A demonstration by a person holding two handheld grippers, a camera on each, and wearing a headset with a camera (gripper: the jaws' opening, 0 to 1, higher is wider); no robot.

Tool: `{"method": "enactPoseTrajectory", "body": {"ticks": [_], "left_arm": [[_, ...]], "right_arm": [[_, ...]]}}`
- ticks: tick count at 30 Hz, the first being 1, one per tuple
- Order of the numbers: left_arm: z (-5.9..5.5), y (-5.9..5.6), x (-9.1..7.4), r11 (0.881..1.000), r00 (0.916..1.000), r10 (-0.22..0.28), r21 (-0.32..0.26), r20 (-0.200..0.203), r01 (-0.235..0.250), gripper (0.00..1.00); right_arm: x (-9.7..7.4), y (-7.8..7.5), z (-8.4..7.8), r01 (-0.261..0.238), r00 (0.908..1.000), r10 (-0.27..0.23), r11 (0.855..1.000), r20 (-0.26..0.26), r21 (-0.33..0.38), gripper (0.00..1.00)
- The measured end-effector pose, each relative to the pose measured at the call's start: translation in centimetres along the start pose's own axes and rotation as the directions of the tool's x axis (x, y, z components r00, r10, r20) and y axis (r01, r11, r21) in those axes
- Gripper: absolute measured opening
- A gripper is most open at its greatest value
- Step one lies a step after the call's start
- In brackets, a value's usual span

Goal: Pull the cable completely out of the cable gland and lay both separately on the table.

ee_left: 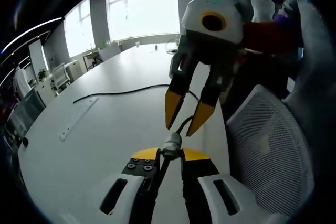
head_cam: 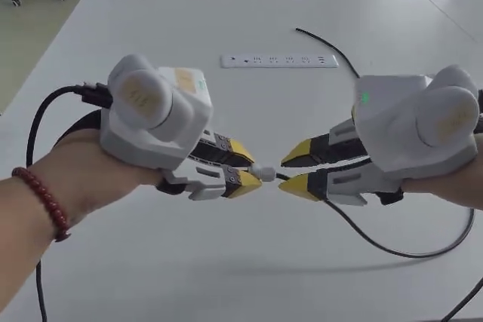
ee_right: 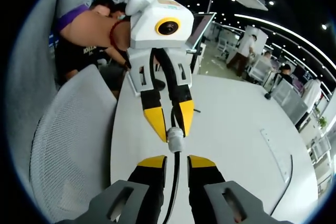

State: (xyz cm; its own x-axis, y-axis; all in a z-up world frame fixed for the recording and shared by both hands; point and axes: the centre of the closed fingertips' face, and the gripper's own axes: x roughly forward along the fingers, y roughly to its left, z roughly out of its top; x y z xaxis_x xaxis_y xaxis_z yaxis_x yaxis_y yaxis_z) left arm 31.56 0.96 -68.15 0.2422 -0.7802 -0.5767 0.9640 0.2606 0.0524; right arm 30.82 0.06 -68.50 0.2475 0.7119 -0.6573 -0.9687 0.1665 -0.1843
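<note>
Cable gland (head_cam: pixel 265 174), white, clamped at the tips of the left hand-held gripper (ee_left: pixel 171 155), above the bench (head_cam: pixel 226 20). Black cable (ee_right: pixel 174 182) leaves it toward the right hand-held gripper (ee_right: pixel 177 161), passing between that gripper's part-open jaws, which straddle it without visibly gripping. Tips of both grippers nearly meet.

bright, even light; edges seemingly warped

Counter (head_cam: pixel 226 13): a smooth white surface with a soft sheen is shown.
Cable (ee_right: pixel 175 174): a smooth black rubbery sheath is seen.
Cable gland (head_cam: pixel 266 174): pale, smooth plastic is seen.
Left tongs (head_cam: pixel 255 169): tips are coated matt yellow.
Chair back (ee_right: pixel 68 145): open white mesh.
</note>
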Motion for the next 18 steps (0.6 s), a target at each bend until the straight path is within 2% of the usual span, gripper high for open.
{"method": "enactPoseTrajectory", "body": {"ticks": [9, 18], "left_arm": [[-0.11, -0.09, 0.12, 1.000, 1.0000, -0.008, 0.006, -0.003, 0.008, 0.16], [-0.07, -0.17, 0.14, 1.000, 0.9999, -0.013, 0.006, -0.001, 0.013, 0.16]], "right_arm": [[0.35, 0.20, 0.13, -0.010, 0.9999, 0.010, 1.000, -0.007, -0.015, 0.01], [0.32, 0.28, 0.08, -0.019, 0.9998, 0.018, 1.000, -0.012, -0.023, 0.00]]}}
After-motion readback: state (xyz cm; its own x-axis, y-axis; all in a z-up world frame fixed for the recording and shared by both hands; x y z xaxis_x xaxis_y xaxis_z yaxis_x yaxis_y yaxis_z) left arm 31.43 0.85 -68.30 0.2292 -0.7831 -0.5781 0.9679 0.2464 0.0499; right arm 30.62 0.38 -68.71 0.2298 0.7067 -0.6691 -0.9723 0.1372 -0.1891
